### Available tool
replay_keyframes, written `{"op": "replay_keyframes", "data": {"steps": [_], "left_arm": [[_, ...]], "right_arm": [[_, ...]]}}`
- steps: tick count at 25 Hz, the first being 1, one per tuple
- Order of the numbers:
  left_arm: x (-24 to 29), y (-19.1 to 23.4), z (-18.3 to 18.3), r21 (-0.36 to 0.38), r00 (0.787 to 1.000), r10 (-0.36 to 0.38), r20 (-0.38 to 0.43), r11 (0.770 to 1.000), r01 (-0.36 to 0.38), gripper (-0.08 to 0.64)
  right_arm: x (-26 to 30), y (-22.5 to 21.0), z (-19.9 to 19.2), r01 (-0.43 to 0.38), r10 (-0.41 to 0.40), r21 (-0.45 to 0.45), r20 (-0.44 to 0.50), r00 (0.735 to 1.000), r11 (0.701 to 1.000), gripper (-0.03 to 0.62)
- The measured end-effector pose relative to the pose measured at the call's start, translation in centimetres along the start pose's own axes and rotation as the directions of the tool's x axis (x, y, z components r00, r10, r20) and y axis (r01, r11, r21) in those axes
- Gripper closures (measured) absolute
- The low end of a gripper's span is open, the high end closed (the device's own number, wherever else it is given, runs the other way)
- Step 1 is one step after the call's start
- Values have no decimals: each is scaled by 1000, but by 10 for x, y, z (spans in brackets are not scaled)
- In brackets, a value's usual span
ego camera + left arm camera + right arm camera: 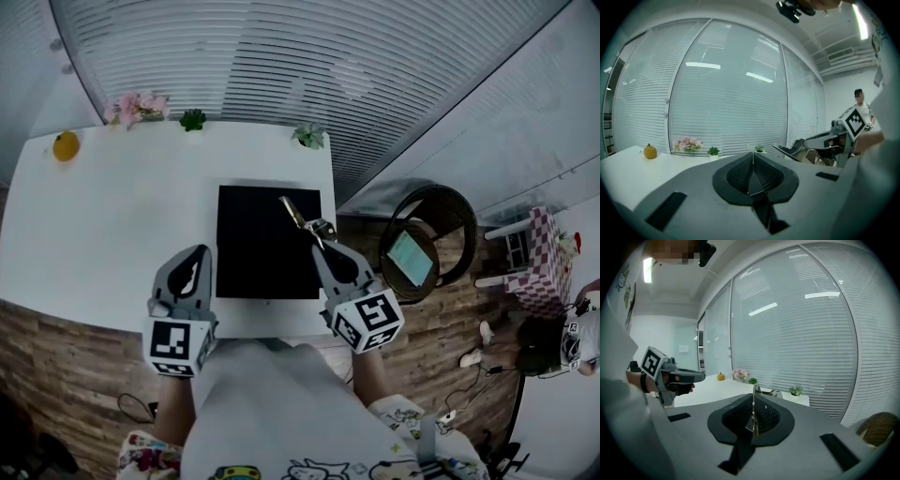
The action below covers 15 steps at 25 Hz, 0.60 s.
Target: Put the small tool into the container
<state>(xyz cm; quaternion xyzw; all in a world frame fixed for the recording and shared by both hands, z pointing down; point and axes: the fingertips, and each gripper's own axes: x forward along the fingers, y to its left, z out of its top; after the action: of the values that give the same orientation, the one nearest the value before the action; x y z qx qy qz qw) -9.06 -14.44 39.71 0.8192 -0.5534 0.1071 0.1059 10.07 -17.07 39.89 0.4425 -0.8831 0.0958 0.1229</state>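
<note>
Small tool (296, 215) was not yet in: lower left, the left hand-held gripper (197, 255) hung closed and empty over the counter (112, 216), the black square, likely the container (253, 253), lay mid-frame, and the right hand-held gripper (320, 246) pinched the tool at its upper-right corner, release remaining.

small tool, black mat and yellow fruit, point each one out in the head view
small tool (293, 213): head view, middle of its metal shaft.
black mat (253, 258): head view, bare middle.
yellow fruit (66, 146): head view, its centre.

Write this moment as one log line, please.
right gripper: shut on small tool | tool: over black square | left gripper: shut, empty
</note>
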Motion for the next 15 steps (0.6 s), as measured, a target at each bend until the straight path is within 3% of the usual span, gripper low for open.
{"op": "replay_keyframes", "data": {"steps": [3, 15], "left_arm": [[1, 0, -1, -8, 1000, -1, 12, 1000, 1, 554], [2, 2, -25, -32, 998, -2, -60, 999, 0, 554]], "right_arm": [[2, 3, -2, -20, 20, 5, -18, 1000, 1000, 584], [14, 20, -27, -126, 128, 29, -113, 985, 992, 584]]}}
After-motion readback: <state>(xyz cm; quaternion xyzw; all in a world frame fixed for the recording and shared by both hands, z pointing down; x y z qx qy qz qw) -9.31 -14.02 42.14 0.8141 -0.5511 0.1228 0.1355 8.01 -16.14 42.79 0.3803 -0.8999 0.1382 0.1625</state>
